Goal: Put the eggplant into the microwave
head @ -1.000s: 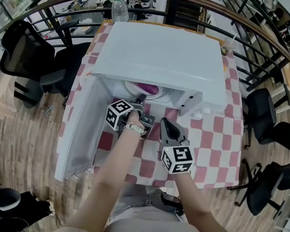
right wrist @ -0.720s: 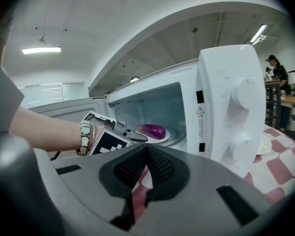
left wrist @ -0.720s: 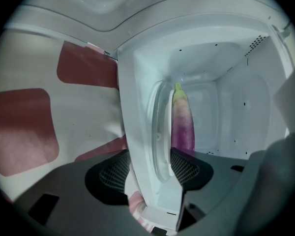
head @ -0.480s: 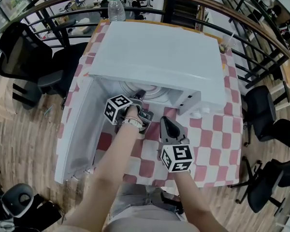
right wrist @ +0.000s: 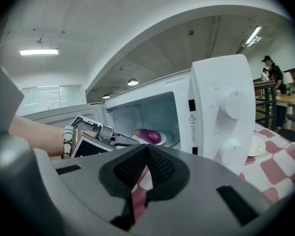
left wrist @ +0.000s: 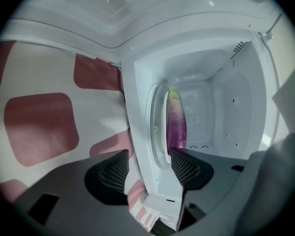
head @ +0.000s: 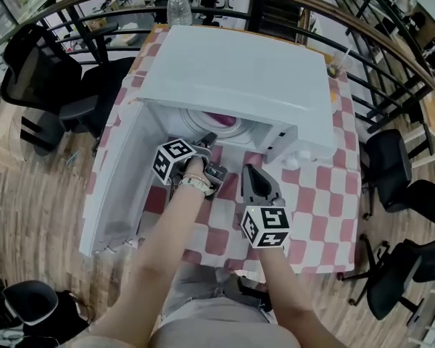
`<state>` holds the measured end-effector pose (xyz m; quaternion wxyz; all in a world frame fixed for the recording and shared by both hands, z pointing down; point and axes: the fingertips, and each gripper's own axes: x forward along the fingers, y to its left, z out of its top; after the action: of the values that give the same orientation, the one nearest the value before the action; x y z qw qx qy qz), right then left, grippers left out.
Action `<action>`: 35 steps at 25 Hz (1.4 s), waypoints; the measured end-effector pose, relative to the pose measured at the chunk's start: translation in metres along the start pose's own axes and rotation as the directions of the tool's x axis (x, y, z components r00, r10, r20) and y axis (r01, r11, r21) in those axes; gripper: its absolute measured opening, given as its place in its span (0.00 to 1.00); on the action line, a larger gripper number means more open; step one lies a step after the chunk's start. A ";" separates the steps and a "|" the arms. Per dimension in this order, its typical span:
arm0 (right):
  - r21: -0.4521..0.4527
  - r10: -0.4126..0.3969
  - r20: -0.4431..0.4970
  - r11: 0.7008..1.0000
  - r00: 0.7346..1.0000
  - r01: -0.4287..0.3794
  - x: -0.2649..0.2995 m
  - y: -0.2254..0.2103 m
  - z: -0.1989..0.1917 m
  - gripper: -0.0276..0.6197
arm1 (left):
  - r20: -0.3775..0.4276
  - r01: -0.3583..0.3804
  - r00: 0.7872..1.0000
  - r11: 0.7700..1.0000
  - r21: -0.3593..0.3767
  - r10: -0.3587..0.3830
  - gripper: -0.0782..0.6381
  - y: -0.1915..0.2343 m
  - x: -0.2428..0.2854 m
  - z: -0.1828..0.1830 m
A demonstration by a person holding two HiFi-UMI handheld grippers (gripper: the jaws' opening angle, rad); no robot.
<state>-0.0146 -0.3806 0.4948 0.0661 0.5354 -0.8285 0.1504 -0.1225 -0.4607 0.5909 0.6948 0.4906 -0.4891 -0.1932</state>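
While you are holding a gripper in each hand over the checked table (head: 326, 209), the eggplant (left wrist: 176, 123) is already lying inside the microwave (head: 239, 78). It is resting on the round glass plate (left wrist: 157, 132) in the middle of the oven's floor. Purple with a pale green tip, it is pointing its tip toward the back wall. The wide-angle view is making it hard to judge whether it is touching that wall.

The white microwave is standing toward the table's far edge. Its door (head: 116, 194) is hanging wide open along the table's left edge.

Your left gripper (head: 207, 142) is sitting right at the mouth of the oven. Its jaws have just been opening and are now standing spread wide, gripping nothing. The oven's lower front edge is showing in the gap between them, and the eggplant is lying beyond the pads, apart from them.

Your right gripper (head: 251, 174) is hovering just beside the left one, nearer the table's near edge, in front of the control panel (right wrist: 226, 122) with its two knobs. Its jaws are pressing together, pad against pad, with nothing between them.
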 end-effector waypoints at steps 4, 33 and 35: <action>0.001 -0.002 0.012 1.000 1.000 0.002 -0.010 -0.001 0.005 0.08 | -0.005 0.024 1.000 1.000 0.010 -0.024 0.48 -0.002 -0.010 -0.010; -0.037 0.025 0.069 0.999 0.997 -0.022 -0.069 0.021 0.032 0.08 | -0.008 0.358 0.934 0.933 0.048 -0.358 0.12 -0.053 -0.099 -0.062; -0.053 0.030 0.067 0.998 0.997 -0.027 -0.072 0.023 0.032 0.08 | -0.018 0.385 0.923 0.920 0.079 -0.385 0.11 -0.057 -0.105 -0.066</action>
<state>-0.0035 -0.3192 0.4409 0.0498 0.5265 -0.8414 0.1114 -0.1003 -0.3751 0.4874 0.6233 0.6052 -0.3899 -0.3053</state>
